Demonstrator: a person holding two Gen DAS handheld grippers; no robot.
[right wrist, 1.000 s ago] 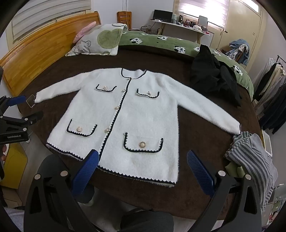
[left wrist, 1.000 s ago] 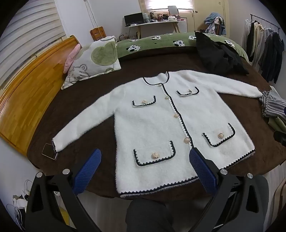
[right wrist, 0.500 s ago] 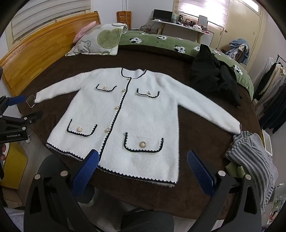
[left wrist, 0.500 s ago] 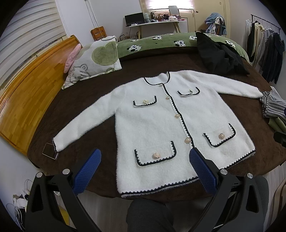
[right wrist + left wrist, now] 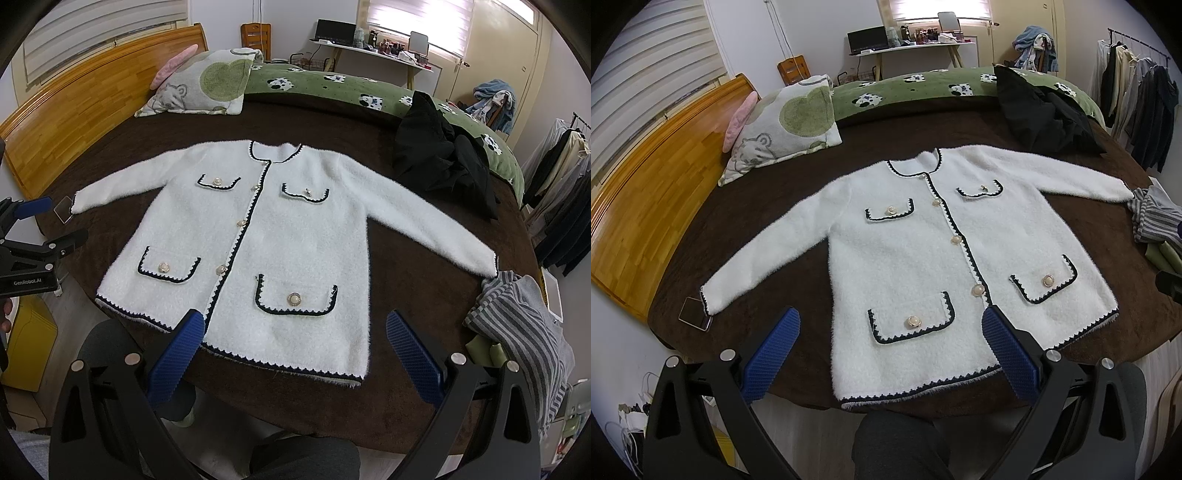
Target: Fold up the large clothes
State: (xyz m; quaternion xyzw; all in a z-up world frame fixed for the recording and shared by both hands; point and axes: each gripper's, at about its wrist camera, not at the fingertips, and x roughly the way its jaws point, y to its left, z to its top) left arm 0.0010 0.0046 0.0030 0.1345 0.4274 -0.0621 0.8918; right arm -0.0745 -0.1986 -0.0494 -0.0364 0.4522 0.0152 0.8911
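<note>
A fluffy white cardigan (image 5: 916, 251) (image 5: 280, 236) with black scalloped trim, several pearl buttons and pockets lies flat and face up on the brown blanket (image 5: 775, 206), both sleeves spread out to the sides. My left gripper (image 5: 890, 328) hovers open over the hem near the lower left pocket, its blue pads clear of the fabric. Above the hem by the lower right pocket, my right gripper (image 5: 293, 330) is open too and holds nothing. The left gripper (image 5: 33, 229) also shows at the left edge of the right wrist view.
A black garment (image 5: 1045, 118) lies heaped at the far right of the bed. Striped grey clothes (image 5: 524, 332) sit off the right sleeve cuff. A bear pillow (image 5: 786, 125), wooden headboard (image 5: 646, 177), small phone-like slab (image 5: 696, 319) by the left cuff, and a clothes rack (image 5: 1137, 103).
Both views have shifted only slightly; the cardigan lies as before and both grippers stay open above the hem.
</note>
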